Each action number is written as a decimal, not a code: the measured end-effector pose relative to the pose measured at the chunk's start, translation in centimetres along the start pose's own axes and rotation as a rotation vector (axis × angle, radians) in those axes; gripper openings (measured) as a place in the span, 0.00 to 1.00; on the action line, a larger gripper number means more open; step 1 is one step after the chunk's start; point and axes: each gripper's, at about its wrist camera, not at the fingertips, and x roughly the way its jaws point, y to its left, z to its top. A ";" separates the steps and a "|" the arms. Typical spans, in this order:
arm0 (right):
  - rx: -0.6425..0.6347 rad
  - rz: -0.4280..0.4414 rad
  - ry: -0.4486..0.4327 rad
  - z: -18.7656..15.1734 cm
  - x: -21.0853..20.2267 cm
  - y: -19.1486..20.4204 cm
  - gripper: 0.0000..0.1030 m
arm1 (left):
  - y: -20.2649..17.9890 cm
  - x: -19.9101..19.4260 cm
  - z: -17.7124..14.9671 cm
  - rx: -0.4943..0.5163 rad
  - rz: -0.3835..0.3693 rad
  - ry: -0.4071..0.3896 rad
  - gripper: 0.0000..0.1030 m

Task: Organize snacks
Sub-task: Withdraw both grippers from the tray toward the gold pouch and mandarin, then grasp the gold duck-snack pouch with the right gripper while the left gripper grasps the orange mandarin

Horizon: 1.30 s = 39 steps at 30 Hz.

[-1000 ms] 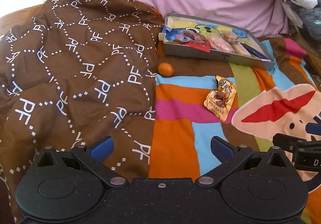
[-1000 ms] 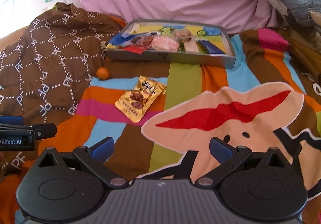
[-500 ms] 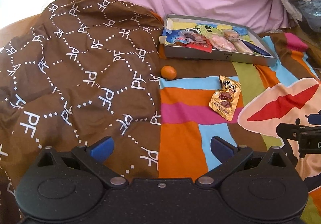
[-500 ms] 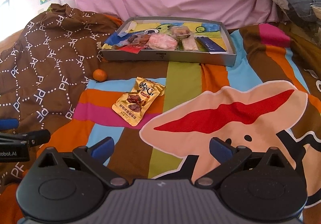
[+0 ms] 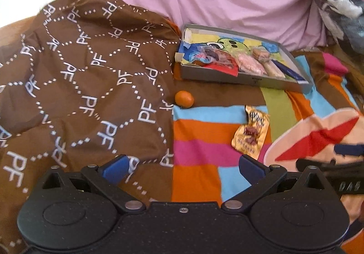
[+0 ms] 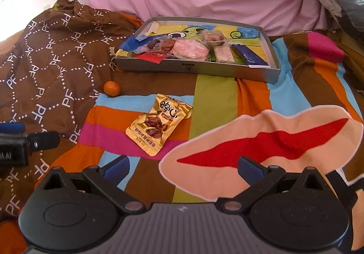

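Both views nearer | gold packet (image 6: pixel 159 124) Chinese-lettered | cloth (image 5: pixel 86 85) "PF"

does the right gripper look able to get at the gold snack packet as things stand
Probably yes. The right gripper has its jaws open and empty, and the gold snack packet lies flat on the striped bedspread just ahead, slightly left, with nothing on or around it.

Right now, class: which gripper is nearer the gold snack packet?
Right. The right gripper sits just below the gold snack packet; the left gripper sits further left.
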 end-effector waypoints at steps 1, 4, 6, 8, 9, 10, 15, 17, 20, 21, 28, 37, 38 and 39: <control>0.000 -0.001 0.004 0.2 0.3 0.0 1.00 | 0.0 0.5 0.5 -0.017 -0.016 0.004 0.99; -0.006 -0.003 0.013 0.9 1.4 0.0 1.00 | -0.4 1.6 1.8 -0.015 -0.037 -0.006 0.99; -0.005 -0.004 0.015 1.4 2.3 0.1 1.00 | -0.8 2.5 2.7 0.027 -0.045 -0.011 0.99; 0.002 -0.002 0.026 1.8 3.3 0.1 1.00 | -1.2 3.4 3.3 0.073 -0.040 -0.009 0.99; 0.005 0.004 0.033 2.1 3.7 0.2 1.00 | -1.4 3.8 3.6 0.099 -0.031 -0.005 0.99; 0.006 0.013 0.039 2.3 4.2 0.3 1.00 | -1.6 4.4 4.0 0.130 -0.014 -0.001 0.99; 0.004 0.043 0.052 3.1 6.5 0.9 1.00 | -1.7 7.0 5.7 0.181 0.021 0.006 0.99; 0.019 0.043 0.055 3.3 7.6 1.0 1.00 | -1.4 8.0 6.4 0.163 0.023 0.007 0.99; 0.079 0.041 0.057 3.7 9.2 1.0 1.00 | -0.9 9.4 7.2 0.143 0.028 0.008 0.99; 0.100 0.047 0.055 3.8 9.6 1.0 1.00 | -0.8 9.8 7.3 0.139 0.031 0.007 0.99; 0.223 0.055 0.072 4.8 12.6 0.7 1.00 | -0.2 12.2 8.0 0.109 0.030 0.011 0.99; 0.152 0.016 0.074 3.8 13.7 1.7 1.00 | -0.4 14.2 7.5 0.103 -0.003 0.034 0.99; 0.132 0.012 0.070 3.7 13.6 1.8 1.00 | -0.5 14.3 7.4 0.107 -0.007 0.038 0.99; 0.110 0.005 0.066 3.5 13.5 1.9 1.00 | -0.5 14.4 7.3 0.111 -0.008 0.042 0.99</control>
